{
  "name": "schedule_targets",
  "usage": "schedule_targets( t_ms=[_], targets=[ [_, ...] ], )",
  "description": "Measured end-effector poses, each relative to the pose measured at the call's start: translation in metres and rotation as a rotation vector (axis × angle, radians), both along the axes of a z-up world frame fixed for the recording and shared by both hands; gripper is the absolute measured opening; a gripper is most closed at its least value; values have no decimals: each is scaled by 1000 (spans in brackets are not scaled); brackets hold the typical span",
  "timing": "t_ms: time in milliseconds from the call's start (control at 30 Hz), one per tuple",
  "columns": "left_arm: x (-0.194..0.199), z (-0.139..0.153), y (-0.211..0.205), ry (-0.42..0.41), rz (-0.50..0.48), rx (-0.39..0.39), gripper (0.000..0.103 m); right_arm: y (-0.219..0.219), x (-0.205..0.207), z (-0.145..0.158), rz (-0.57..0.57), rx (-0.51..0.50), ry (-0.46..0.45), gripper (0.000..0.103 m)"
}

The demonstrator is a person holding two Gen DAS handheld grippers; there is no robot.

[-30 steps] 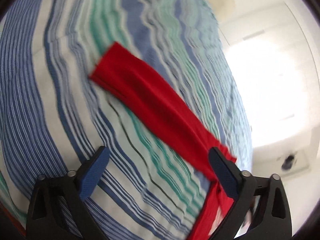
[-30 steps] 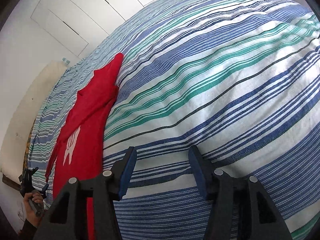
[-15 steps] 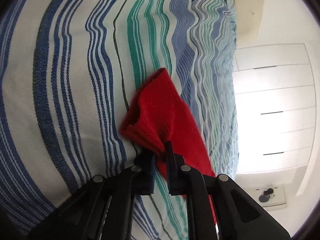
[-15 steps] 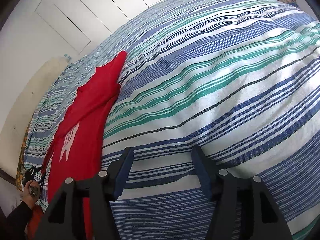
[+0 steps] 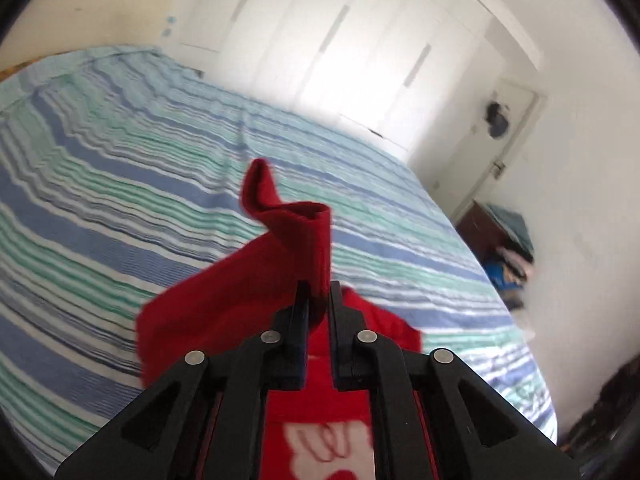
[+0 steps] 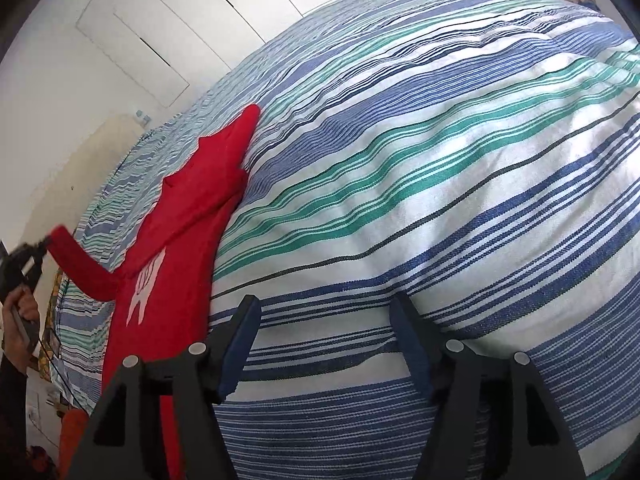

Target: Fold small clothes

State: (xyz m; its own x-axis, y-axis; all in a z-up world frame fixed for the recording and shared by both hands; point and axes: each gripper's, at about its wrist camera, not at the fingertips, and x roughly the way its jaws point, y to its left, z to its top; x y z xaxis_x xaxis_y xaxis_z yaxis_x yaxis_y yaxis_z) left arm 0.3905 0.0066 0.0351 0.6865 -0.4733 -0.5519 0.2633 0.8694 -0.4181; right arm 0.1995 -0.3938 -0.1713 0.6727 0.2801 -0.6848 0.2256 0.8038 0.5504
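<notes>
The red long-sleeved top (image 6: 168,264) lies flat on the striped bedspread (image 6: 440,184), white print up. Its sleeve cuff (image 5: 296,224) is pinched in the left gripper (image 5: 318,304) and lifted, probably for folding inward across the body. The right gripper (image 6: 326,344) hovers beside the top, jaws wide, having just opened further, holding nothing.

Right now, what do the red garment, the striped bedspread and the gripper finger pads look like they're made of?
Red garment: soft matte knit, probably cotton jersey or fleece; its sleeve curls limply where the left gripper pinches it.
Striped bedspread: woven cloth, likely cotton; the thread texture shows in the stripes.
Right gripper finger pads: dull blue, rubbery-looking, on black hard-plastic arms; exact material unclear.
</notes>
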Motion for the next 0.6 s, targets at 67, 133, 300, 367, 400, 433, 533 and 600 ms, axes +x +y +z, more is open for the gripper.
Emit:
schedule_targets(
  t_ms=[67,133,300,367,400,433,533,600],
  targets=[
    [-5,-35,-61,88,-93,25,60,-1,-1,0,0,8,-2,67],
    [-18,-74,-89,167,-116,77,65,-3,-2,0,-1,18,-4,67],
    [-89,-139,-69,334,-185,142,53,-7,-6,0,0,38,-12,67],
    [-78,-128,-25,326,-125,165,53,-8,-6,0,1,47,-16,67],
    [-74,-120,2,314,-71,182,54,-9,-6,-1,1,50,-17,67],
    [-61,-112,25,304,-24,195,54,-9,-6,-1,1,52,-18,67],
    [-38,-111,73,297,47,278,57,-9,-5,-2,4,51,-21,68],
    [-25,-120,74,303,4,368,57,-8,-5,-1,7,41,-21,68]
  ],
)
